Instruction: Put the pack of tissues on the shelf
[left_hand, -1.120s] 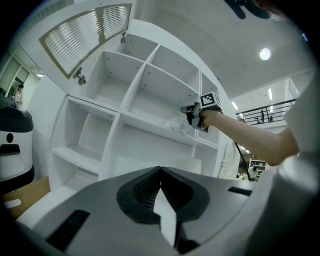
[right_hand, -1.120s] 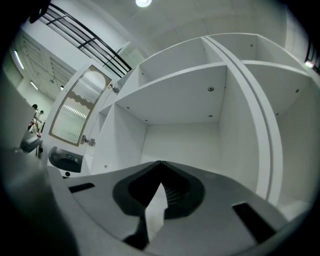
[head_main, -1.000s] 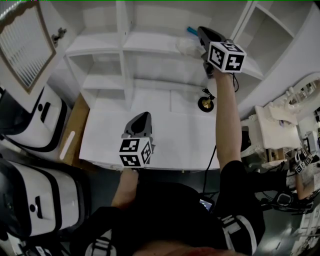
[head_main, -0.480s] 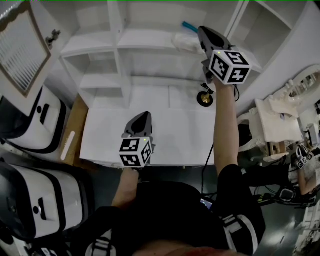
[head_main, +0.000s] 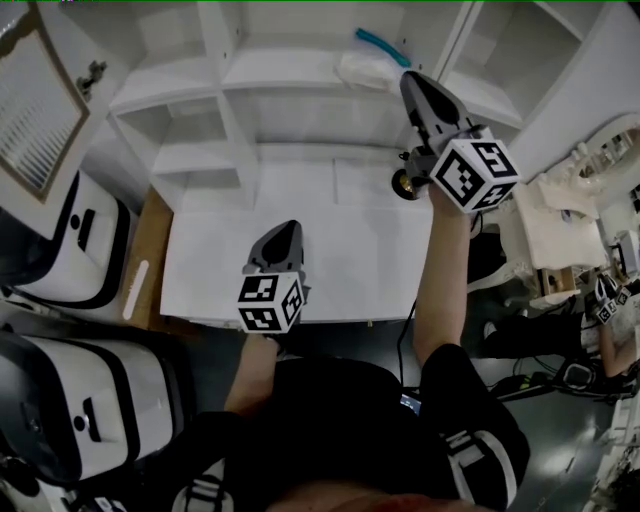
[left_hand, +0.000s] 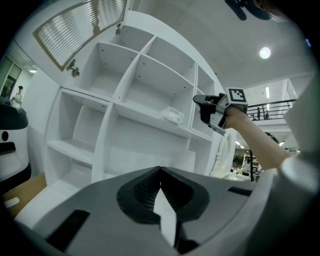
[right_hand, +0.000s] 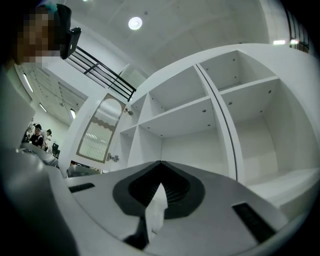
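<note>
Left gripper (head_main: 285, 232) low, jaws closed, empty, right gripper (head_main: 417, 88) raised on outstretched arm (head_main: 445, 280), jaws closed, empty.

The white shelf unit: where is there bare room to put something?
Bare: the left compartments of the white shelf unit and the white tabletop. Crowded: the middle shelf's right end, where the crumpled clear pack of tissues lies, a teal object past it; a round black-and-gold object stands below.

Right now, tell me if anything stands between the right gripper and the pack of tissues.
Nothing visible does. The pack of tissues lies on the shelf, and the right gripper hangs in front of it, fingers shut and empty, with only air between them.
</note>
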